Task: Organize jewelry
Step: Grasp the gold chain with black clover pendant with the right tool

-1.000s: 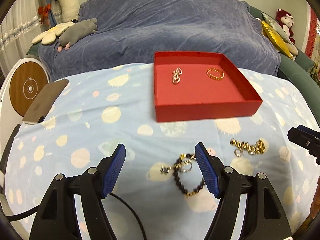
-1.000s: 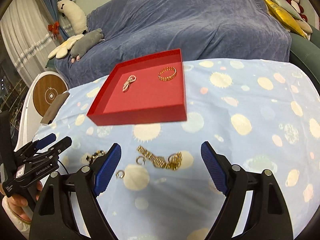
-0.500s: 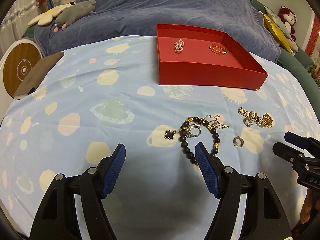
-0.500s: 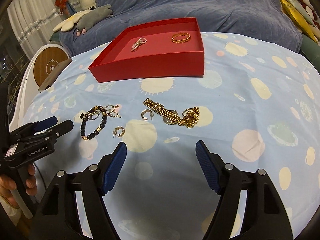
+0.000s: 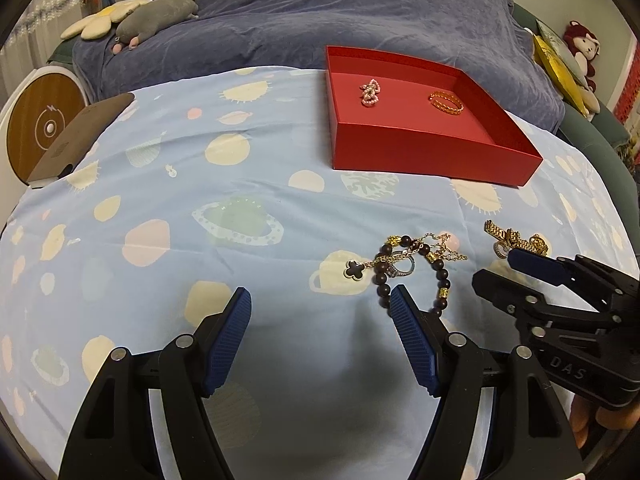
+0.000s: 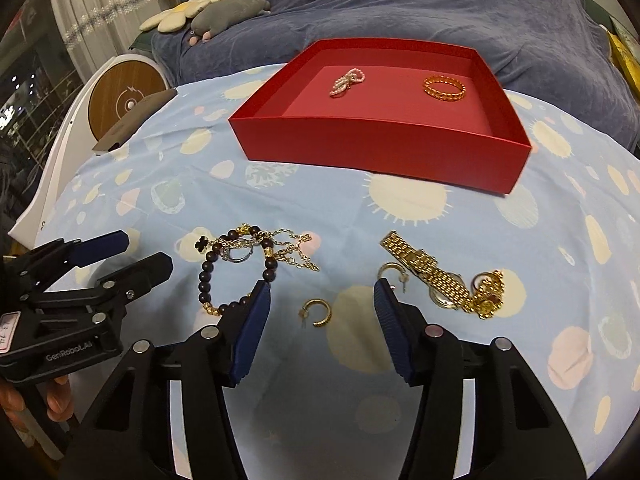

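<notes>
Gold hoop earring (image 6: pixel 318 312): lies flat on the cloth between the right gripper's two blue pads, touching neither; its twin hoop (image 6: pixel 392 272) sits just beyond the right-hand pad, toward 1 o'clock.
Right gripper (image 6: pixel 320 300): pitched steeply down at the cloth, fingers at half width and closing around the earring, nothing pinched yet.
Gold watch-style bracelet (image 6: pixel 424 268): stretched at 2 o'clock from the earring, its far end tangled with a ring and a gold charm cluster.
Dark bead bracelet (image 6: pixel 212 276): at 10 o'clock from the earring, knotted up with a thin gold chain, a silver ring and a black clover charm (image 5: pixel 354 270); the right gripper's left-hand pad overlaps its near curve in the right wrist view, contact unclear.
Left gripper (image 5: pixel 320 328): also tipped down, fingers wide apart over bare cloth, holding nothing; the bead bracelet lies just past its right-hand pad.
Hands: fingers wrap each handle, seen at the lower edge of the other's view (image 6: pixel 52 400).
Red tray (image 6: pixel 380 140): at 12 o'clock, well beyond the loose pieces; inside lie a pearl piece (image 6: pixel 347 80) on the left and a gold ring band (image 6: pixel 445 88) on the right, apart.
Tablecloth (image 5: pixel 180 208): pale blue with planets and suns, over the table.
Beyond: a blue-covered sofa (image 5: pixel 340 12) with plush toys at 11 o'clock.
</notes>
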